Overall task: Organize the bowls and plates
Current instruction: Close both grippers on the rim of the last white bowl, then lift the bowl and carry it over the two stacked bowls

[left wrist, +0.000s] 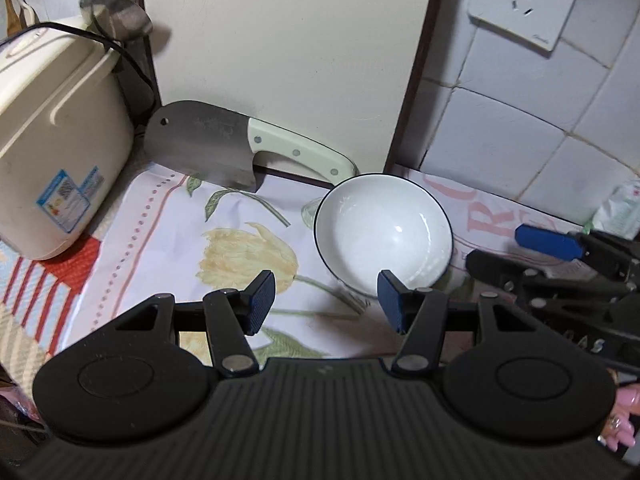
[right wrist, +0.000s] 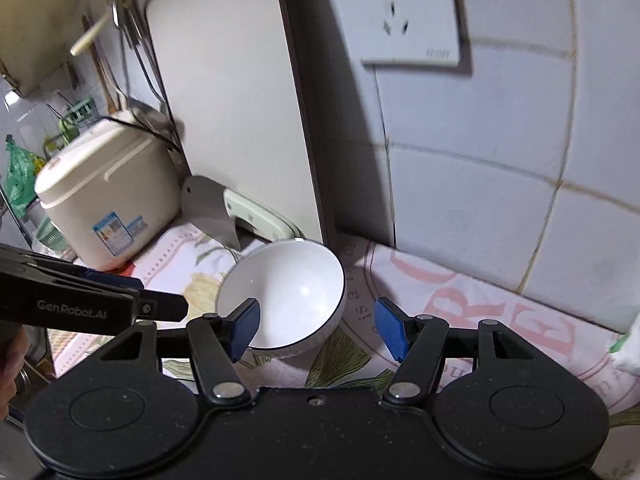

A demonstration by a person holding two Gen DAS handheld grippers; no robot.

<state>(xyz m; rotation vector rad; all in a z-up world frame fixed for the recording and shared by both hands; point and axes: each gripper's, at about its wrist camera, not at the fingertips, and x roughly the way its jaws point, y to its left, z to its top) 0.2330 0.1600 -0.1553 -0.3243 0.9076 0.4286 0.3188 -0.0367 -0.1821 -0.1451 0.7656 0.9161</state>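
Observation:
A white bowl [left wrist: 384, 232] with a thin dark rim sits tilted on the flowered cloth, near the cutting board's lower right corner. It also shows in the right wrist view [right wrist: 286, 294]. My left gripper [left wrist: 326, 302] is open and empty, its right pad just in front of the bowl's near rim. My right gripper [right wrist: 316, 328] is open and empty, its left pad overlapping the bowl's near rim. The right gripper shows in the left wrist view [left wrist: 560, 256] to the right of the bowl. The left gripper shows in the right wrist view [right wrist: 120, 300] to the bowl's left.
A cleaver [left wrist: 224, 148] leans against an upright cream cutting board [left wrist: 288, 52]. A cream rice cooker [left wrist: 52, 140] stands at the left, ladles [left wrist: 116, 8] hanging above. A tiled wall with a socket [left wrist: 524, 0] is at the right. A white packet [left wrist: 620, 208] lies far right.

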